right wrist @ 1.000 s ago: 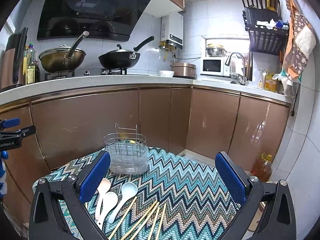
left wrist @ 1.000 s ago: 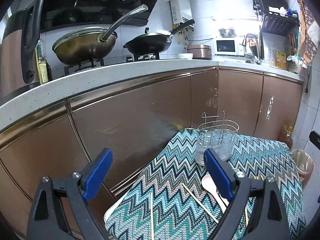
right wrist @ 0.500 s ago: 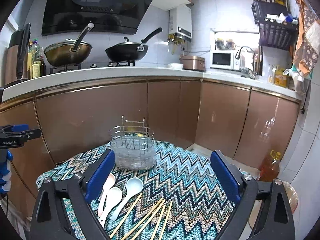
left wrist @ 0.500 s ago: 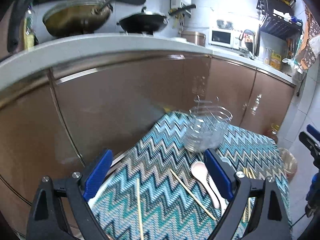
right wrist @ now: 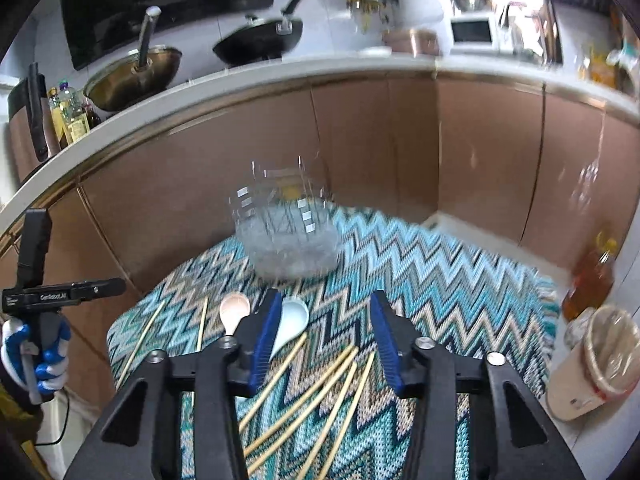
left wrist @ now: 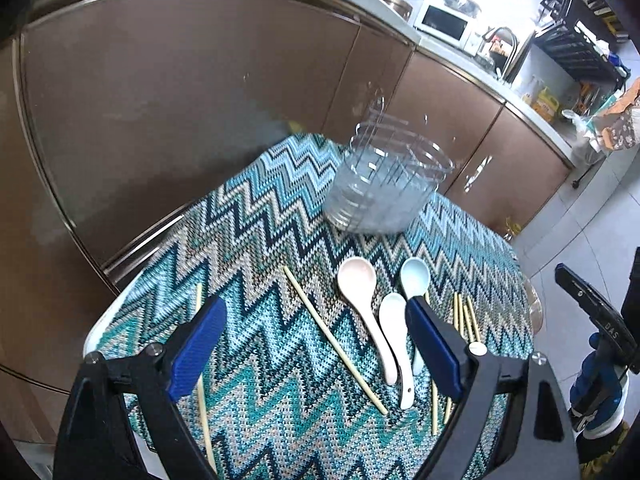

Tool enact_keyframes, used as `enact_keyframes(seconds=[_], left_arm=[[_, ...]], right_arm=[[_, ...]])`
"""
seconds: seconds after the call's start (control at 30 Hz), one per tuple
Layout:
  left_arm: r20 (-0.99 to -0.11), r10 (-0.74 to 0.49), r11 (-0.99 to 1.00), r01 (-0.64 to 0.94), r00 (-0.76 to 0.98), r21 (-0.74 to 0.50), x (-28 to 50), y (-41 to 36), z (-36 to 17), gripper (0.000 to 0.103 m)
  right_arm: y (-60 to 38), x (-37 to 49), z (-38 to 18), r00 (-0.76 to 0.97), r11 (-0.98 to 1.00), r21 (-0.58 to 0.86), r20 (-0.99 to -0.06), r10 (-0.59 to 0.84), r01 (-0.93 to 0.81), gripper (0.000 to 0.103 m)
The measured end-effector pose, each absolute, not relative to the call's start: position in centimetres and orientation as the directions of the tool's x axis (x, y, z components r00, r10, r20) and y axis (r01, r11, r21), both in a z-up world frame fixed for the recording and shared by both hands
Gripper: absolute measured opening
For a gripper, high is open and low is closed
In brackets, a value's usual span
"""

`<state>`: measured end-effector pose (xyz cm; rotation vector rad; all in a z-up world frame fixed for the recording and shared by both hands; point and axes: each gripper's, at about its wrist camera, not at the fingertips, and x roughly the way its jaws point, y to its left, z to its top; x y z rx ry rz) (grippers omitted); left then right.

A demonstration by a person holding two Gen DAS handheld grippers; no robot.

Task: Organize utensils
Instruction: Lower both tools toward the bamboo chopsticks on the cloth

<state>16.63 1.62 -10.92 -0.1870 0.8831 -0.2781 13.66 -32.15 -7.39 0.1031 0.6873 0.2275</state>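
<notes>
A wire utensil holder point(left wrist: 384, 192) with a clear liner stands at the back of the zigzag tablecloth point(left wrist: 256, 240). In front of it lie a pink spoon point(left wrist: 356, 280), a white spoon point(left wrist: 394, 320) and a pale blue spoon point(left wrist: 414, 276). Loose chopsticks point(left wrist: 332, 336) are scattered around them. My left gripper point(left wrist: 316, 340) hovers open above the cloth, holding nothing. In the right wrist view my right gripper point(right wrist: 324, 340) hangs over several chopsticks point(right wrist: 320, 384), its jaws closing with nothing pressed between them. The pale spoon point(right wrist: 294, 316) lies just beyond its left pad.
Brown cabinets point(right wrist: 480, 152) and a counter with two woks point(right wrist: 136, 72) run behind the table. On the floor to the right stand an oil bottle point(right wrist: 592, 276) and a lined bin point(right wrist: 596, 360). A gloved hand point(right wrist: 36, 356) grips the left tool.
Both grippers have tipped downward and come lower toward the table, so the utensils now fill the views. The right jaws have narrowed from wide open; the left jaws keep their width.
</notes>
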Motion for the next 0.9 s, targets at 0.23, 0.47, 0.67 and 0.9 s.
enact_keyframes(seconds=[0.23,0.47,0.67,0.9], left_arm=[[-0.774,-0.316,0.949,0.175,0.549,-0.263,18.3,-0.1,-13.2,0.088],[-0.814,-0.284,0.959,0.136,0.507,-0.250,20.6,0.0,-15.0,0.081],[-0.842,-0.273,0.962,0.117,0.466,-0.247,22.3,0.4,-16.4,0.071],[-0.863,-0.292,0.956,0.102,0.413,-0.274,23.9,0.7,-17.9,0.056]], right_arm=[[-34.3,16.2,-12.3,0.620,0.948,0.275,-0.719,0.314,-0.162,0.021],[-33.7,19.2,-14.7,0.526,0.918,0.357,-0.755,0.391,-0.172,0.019],[-33.1,21.4,-16.6,0.453,0.932,0.341,-0.815,0.360,-0.126,0.019],[-33.4,23.0,-18.1,0.361,0.929,0.362,-0.859,0.363,-0.073,0.018]])
